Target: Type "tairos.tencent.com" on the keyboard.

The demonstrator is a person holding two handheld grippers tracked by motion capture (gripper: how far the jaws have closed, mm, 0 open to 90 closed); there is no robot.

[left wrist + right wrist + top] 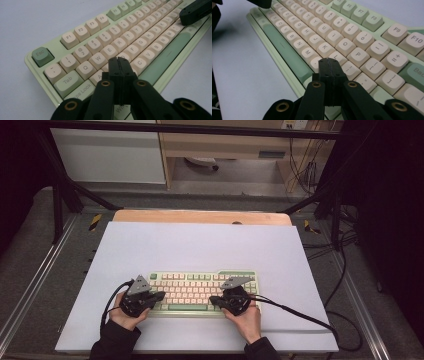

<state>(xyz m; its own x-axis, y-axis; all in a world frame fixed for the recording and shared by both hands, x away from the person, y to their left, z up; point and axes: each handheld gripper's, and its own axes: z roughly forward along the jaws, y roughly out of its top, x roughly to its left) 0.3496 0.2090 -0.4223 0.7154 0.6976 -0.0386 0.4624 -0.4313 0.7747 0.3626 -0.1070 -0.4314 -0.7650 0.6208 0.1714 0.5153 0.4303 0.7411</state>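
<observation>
Pale-green plastic keyboard with cream and green keycaps [202, 291] lay flat on the white-topped counter [200, 245], near the person's edge, long side across; both hands sat at its front corners.

Left tool [119, 60] was clenched, jaws pressed together with nothing between them; its tip hovered over the left-hand letter keys [110, 51], around the A/S/D patch; contact with a cap couldn't be told from the left gripper view. Right tool [329, 61] was likewise clenched and empty; its tip sat above the keys near L and the punctuation row [338, 57]; touching or just clear, can't say.

Handling judgement: rigid slab, probably moderately heavy for its footprint, unlikely to flex; the smooth case looked likely to slide on that smooth sheet if shoved sideways; keycaps are the weak point, being push-fit and poppable if levered from the side or pinched by an edge.

Shut jaws suit pressing: one blunt tip, straight down on a cap's centre, light force, so neighbours don't get caught; the green spacebar [167, 56] is the widest target.

For moving the board, I'd take the bare case edges at the short ends, one tool per side, jaws opened first; avoid gripping across keycaps.
</observation>
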